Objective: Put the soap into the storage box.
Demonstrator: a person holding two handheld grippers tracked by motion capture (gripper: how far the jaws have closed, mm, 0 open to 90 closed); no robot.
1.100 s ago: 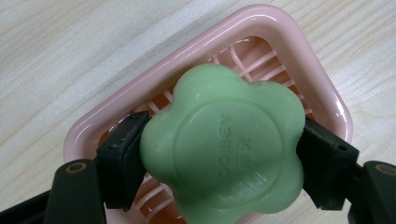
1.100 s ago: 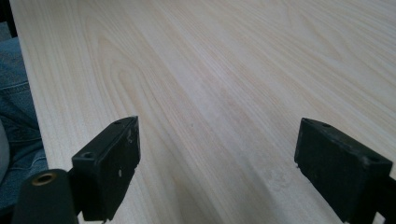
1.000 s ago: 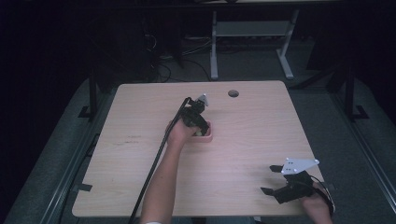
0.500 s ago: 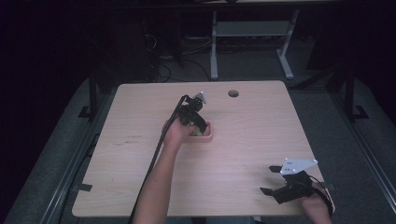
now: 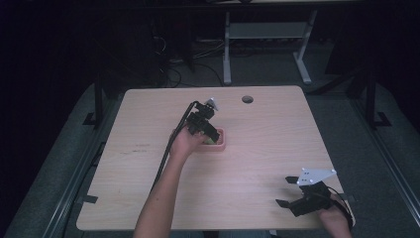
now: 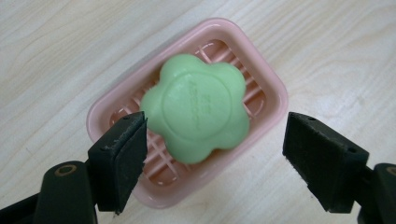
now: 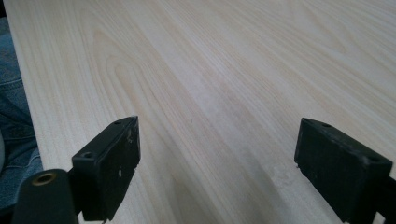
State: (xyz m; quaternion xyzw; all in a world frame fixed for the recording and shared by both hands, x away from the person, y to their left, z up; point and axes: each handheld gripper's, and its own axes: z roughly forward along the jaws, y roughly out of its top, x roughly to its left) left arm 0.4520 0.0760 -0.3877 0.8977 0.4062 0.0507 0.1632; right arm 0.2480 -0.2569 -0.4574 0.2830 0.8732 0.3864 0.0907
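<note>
A green flower-shaped soap (image 6: 198, 106) lies in a pink slatted soap dish (image 6: 268, 84) on the wooden table. My left gripper (image 6: 215, 163) hangs just above the dish, open, its black jaws standing on either side of the soap without touching it. In the high view the left gripper (image 5: 207, 130) is near the table's middle, over the pink dish (image 5: 221, 143). My right gripper (image 5: 291, 191) rests near the front right corner of the table, open. Between its jaws in the right gripper view (image 7: 217, 172) lies bare wood.
The light wooden table (image 5: 267, 148) has a round cable hole (image 5: 247, 99) near its far edge. Dark floor, cables and a grey desk frame (image 5: 265, 37) lie beyond it. The left gripper's black cable (image 5: 166, 153) trails along the forearm.
The left gripper has shifted slightly toward the near side and lowered over the pink dish. The right gripper has stayed in place.
</note>
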